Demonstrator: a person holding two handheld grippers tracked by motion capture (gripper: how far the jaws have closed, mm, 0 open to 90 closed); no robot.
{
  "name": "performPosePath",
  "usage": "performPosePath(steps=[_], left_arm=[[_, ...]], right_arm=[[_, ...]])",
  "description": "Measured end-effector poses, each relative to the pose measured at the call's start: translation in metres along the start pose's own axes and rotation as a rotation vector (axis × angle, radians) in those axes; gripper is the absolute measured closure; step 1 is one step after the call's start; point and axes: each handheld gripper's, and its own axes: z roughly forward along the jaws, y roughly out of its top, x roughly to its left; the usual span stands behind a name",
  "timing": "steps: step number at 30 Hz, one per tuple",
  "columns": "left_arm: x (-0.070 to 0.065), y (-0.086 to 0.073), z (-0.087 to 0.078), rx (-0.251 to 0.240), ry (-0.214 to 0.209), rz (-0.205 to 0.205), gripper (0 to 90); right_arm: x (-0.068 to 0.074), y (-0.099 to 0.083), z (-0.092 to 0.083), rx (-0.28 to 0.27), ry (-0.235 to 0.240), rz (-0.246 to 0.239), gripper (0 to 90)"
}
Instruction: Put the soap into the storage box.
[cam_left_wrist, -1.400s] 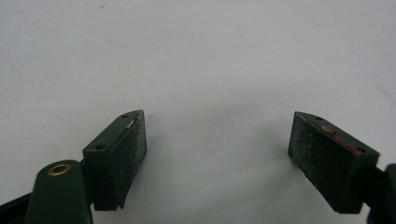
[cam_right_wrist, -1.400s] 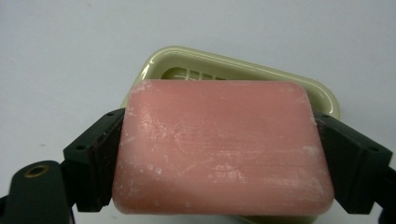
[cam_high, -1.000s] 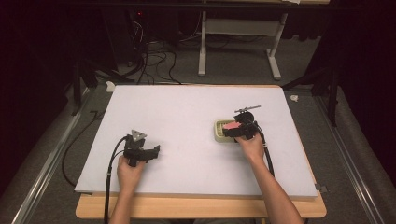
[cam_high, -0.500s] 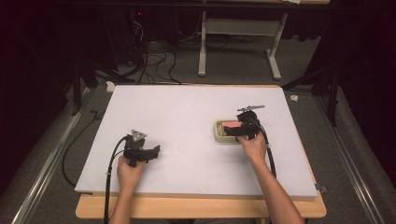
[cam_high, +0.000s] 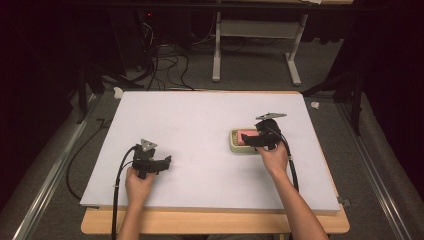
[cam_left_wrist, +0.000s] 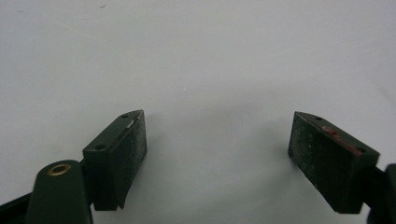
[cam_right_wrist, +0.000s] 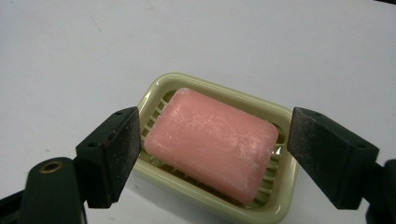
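White board covers the wooden counter (cam_high: 210, 222), with dark floor, cables and a metal frame at the top of the high view.

Compared with the frame a second earlier, the right gripper (cam_right_wrist: 212, 156) has edged further over the dish, and its jaws have just been closing; they now stand at a medium gap, one on each side of the dish, with the soap between them, pads not seen pressing on it. The left gripper (cam_left_wrist: 217, 149) has not shifted; its jaws stand wide over bare board, holding nothing.

One pale green plastic soap dish (cam_right_wrist: 275, 114) sits right of centre in the high view. One pink rectangular soap bar (cam_right_wrist: 212, 140) lies flat in it. In the right gripper view the bar's long axis runs from upper left to lower right, across the jaw gap.

Count: two grippers, one dish, one bar.
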Motion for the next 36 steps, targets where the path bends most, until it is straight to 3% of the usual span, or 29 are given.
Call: performPosePath(steps=[15,36], left_arm=[[0.000,0.000,0.000,-0.001,0.000,-0.001,20.0],[0.000,0.000,0.000,0.001,0.002,0.000,20.0]], right_arm=[[-0.006,-0.004,-0.021,-0.049,-0.009,-0.016,20.7],[-0.028,-0.031,-0.044,-0.103,-0.005,0.039,21.4]])
